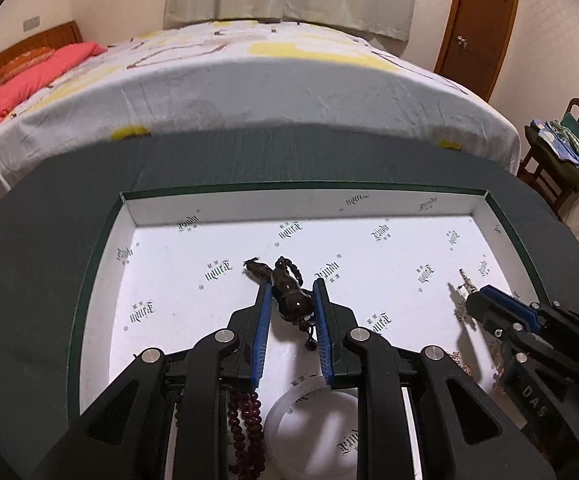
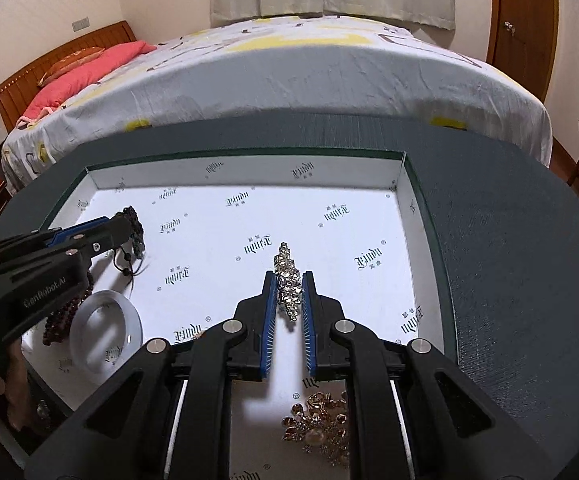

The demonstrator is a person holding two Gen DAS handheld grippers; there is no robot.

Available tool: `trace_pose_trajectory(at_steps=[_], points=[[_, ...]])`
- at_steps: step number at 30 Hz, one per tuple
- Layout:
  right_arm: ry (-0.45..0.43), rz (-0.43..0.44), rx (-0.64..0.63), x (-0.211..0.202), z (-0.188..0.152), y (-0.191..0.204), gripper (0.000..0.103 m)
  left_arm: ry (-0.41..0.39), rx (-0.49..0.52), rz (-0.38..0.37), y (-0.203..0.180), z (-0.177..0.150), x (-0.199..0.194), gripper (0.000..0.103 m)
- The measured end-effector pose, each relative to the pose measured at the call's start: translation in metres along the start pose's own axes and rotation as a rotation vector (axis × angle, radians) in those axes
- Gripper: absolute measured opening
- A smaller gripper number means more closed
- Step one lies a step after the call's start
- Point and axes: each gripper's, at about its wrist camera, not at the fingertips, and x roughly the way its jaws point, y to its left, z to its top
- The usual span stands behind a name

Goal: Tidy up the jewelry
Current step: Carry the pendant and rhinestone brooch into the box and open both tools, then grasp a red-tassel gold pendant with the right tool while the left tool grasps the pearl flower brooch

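Note:
A shallow white box (image 1: 301, 200) with printed lining sits on a dark round table. My left gripper (image 1: 291, 292) is shut on a dark beaded pendant bracelet (image 1: 289, 292), held over the box floor. My right gripper (image 2: 289, 280) is shut on a sparkling rhinestone brooch (image 2: 288, 276) over the box's right half. The right gripper also shows in the left wrist view (image 1: 475, 300), and the left gripper shows in the right wrist view (image 2: 129, 224). A clear bangle (image 2: 105, 332), dark red beads (image 1: 245, 420) and a gold crystal brooch (image 2: 321, 424) lie on the box's near side.
The dark table (image 2: 509, 260) surrounds the box. A bed (image 1: 249, 80) with a patterned sheet and pink pillows stands just behind it. A wooden chair (image 1: 557, 152) with folded clothes is at the right, a brown door behind.

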Motion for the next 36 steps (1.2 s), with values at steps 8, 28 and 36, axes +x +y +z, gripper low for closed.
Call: trace_pose_trajectory(at_steps=[8, 28, 36], points=[[0.001, 0.003, 0.009, 0.002, -0.001, -0.001, 0.025, 0.012, 0.017, 0.002, -0.003, 0.002, 0.001, 0.039], [-0.102, 0.018, -0.009, -0.079, -0.024, 0.02, 0.025, -0.174, 0.018, 0.076, 0.009, -0.036, -0.092, 0.044], [-0.053, 0.039, -0.026, -0.096, -0.07, 0.032, 0.025, -0.13, -0.029, 0.109, 0.024, -0.082, -0.113, 0.044]])
